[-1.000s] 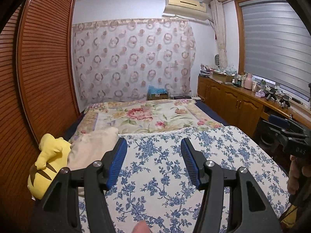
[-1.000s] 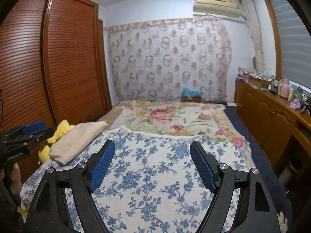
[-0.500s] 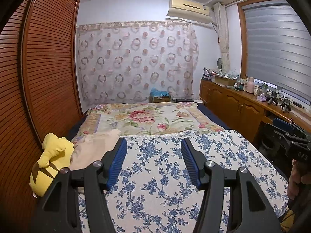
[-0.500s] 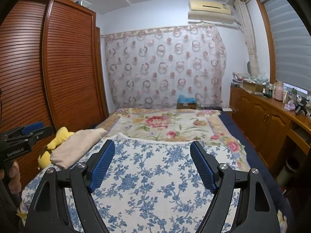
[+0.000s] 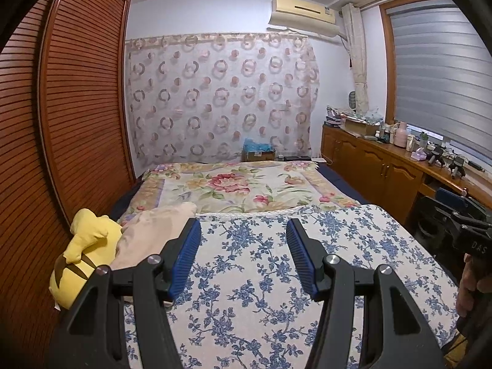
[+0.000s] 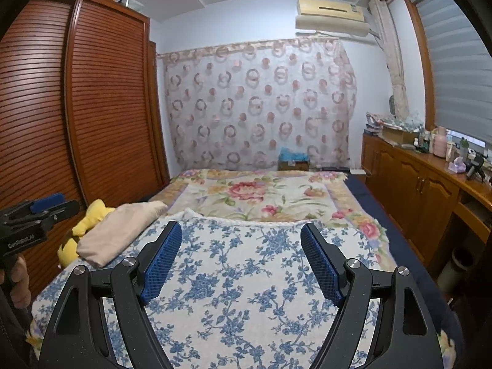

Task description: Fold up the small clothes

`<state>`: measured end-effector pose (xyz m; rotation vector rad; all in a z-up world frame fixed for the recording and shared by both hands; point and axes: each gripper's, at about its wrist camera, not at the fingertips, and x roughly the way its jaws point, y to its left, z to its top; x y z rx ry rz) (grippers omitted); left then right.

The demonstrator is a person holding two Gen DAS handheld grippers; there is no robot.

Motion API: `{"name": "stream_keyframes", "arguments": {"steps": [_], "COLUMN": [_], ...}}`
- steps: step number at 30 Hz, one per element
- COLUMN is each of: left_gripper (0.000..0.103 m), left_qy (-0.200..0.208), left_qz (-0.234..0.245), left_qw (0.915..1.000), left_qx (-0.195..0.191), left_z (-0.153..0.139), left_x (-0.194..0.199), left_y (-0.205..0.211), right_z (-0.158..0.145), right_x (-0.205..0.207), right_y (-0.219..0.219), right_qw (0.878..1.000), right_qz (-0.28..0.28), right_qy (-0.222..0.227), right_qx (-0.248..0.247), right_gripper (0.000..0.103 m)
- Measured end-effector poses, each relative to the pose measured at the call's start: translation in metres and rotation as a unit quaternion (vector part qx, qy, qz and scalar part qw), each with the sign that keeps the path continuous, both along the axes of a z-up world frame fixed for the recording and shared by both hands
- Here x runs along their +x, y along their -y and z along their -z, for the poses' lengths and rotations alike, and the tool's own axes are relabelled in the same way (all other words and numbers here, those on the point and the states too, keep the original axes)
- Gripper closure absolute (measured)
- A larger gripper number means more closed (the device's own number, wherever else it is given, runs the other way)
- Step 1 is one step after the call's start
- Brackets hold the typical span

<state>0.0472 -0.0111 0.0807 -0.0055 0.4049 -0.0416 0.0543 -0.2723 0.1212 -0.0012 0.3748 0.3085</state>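
Left hand-held gripper (image 5: pixel 243 255) open, empty, above blue-floral bedspread (image 5: pixel 261 276). Right hand-held gripper (image 6: pixel 240 258) wider open, also empty. Folded beige garment (image 6: pixel 120 230) lies left of both, against yellow plush toy (image 5: pixel 83 255), touching neither.

We see a bedroom with pale walls and a white ceiling. A wooden wardrobe (image 6: pixel 77 98) with slatted doors fills the left side. On the far wall a sheer curtain (image 5: pixel 221 98) with ring patterns hangs, and an air conditioner (image 5: pixel 303 10) is mounted above it, near the corner. On the right, a low wooden cabinet (image 5: pixel 378 169) with many small items on top runs under a window with a grey blind (image 5: pixel 442 70). The bed (image 6: pixel 369 193) stands in the middle, with a dark blue edge.
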Motion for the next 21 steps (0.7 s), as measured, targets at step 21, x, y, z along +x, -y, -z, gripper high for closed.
{"name": "stream_keyframes", "arguments": {"steps": [21], "left_gripper": [0.046], "left_qy": [0.000], "left_qz": [-0.001], "left_qw": [1.0000], "left_qx": [0.002], "left_z": [0.0016], "left_x": [0.0010], "left_y": [-0.0002], "right_z": [0.0027], "right_x": [0.0011], "right_y": [0.0010], "right_qw": [1.000], "right_qz": [0.004], "right_qy": [-0.004], "right_qx": [-0.002], "right_gripper": [0.021]}}
